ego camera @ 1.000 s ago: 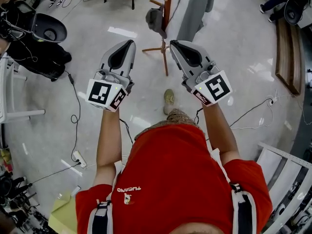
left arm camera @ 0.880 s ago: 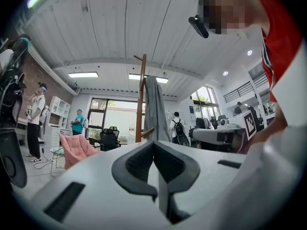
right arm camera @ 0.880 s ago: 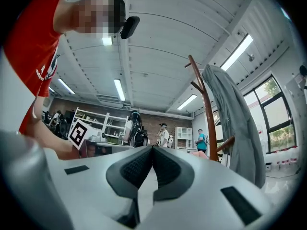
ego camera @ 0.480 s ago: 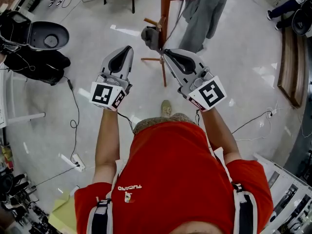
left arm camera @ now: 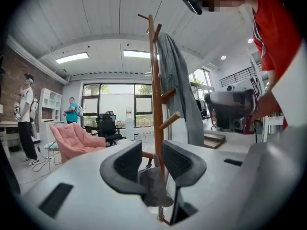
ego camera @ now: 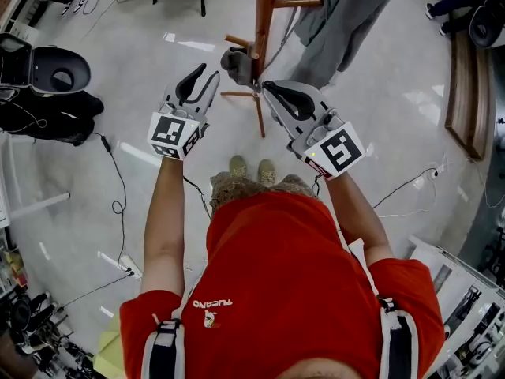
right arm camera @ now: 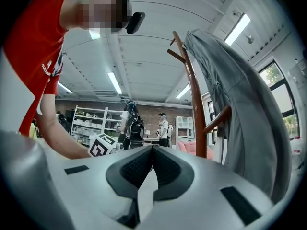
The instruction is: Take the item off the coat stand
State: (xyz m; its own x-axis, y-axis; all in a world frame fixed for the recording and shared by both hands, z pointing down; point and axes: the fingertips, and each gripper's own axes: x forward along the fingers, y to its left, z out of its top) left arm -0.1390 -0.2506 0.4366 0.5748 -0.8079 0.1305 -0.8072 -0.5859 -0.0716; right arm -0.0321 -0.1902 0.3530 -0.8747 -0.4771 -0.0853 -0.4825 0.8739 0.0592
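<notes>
From the head view we see the left tongs [ego camera: 203, 77] raised near the coat stand [ego camera: 264, 14], their jaws apart and opening, with the tips just left of a grey cap [ego camera: 235, 63] that hangs on a low peg of the stand. The right tongs [ego camera: 270, 89] point at the stand from the right, jaws together and holding nothing, their tip near the pole and below the cap. A long grey garment [ego camera: 339, 14] hangs from a higher peg on the far right side of the stand. On the floor [ego camera: 158, 180], well to the left, lies an open black case [ego camera: 55, 69]. In the left gripper view we look along the two dark pads [left arm camera: 127, 162], which stand apart. The cap [left arm camera: 153, 186] shows low in the gap between them, in front of the wooden pole [left arm camera: 156, 80], and neither pad presses on it; whether it touches a pad we cannot tell. The garment [left arm camera: 177, 90] hangs just right of the pole, and the other tongs [left arm camera: 230, 109] show farther right. Far behind on the left are a pink armchair [left arm camera: 76, 140] and a person in a teal shirt [left arm camera: 72, 111]. In the right gripper view the jaws of the right tongs [right arm camera: 152, 150] meet with nothing between them; the stand [right arm camera: 194, 109] rises just right of them, and the garment [right arm camera: 244, 104] drapes over its right side.
</notes>
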